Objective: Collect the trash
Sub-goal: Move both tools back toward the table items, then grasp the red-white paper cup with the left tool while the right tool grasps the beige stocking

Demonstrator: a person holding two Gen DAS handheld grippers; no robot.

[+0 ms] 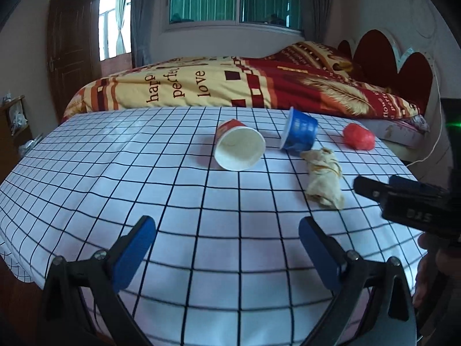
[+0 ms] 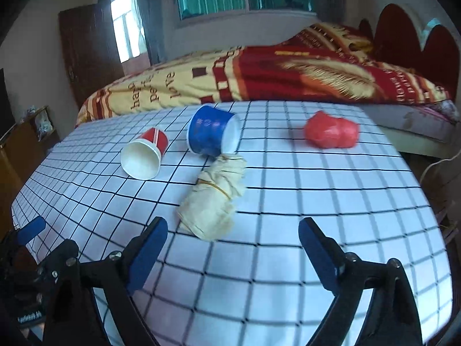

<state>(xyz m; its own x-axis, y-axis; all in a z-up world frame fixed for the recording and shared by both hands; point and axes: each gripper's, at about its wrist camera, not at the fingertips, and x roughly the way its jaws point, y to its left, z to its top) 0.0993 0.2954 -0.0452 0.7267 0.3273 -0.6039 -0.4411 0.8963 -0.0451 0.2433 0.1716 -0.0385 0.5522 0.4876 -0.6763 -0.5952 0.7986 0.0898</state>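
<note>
The table (image 2: pixel 317 201), under a checked cloth, carries four bits of trash in its far half.

The paper bundle (image 2: pixel 213 199), banded with elastic, is the largest and lies nearest the right claw (image 2: pixel 233 243), just off at 11 o'clock. It looks light and soft and should crush a little, so a grip across its banded middle seems safest.

The blue cup (image 2: pixel 211 134) lies on its side at 12 o'clock from the bundle, its rim touching it. Thin-walled and light, it would likely roll or buckle; pinching the rim looks best.

The red cup (image 2: pixel 145 155) lies at 9 o'clock from the blue one, mouth towards the claws. The same goes for it.

The red wad (image 2: pixel 331 131) sits apart at 2 o'clock. It is probably crumpled plastic, soft and maybe slippery.

Both claws stand wide and hold nothing; the left claw (image 1: pixel 227 245) hovers over bare cloth.
</note>
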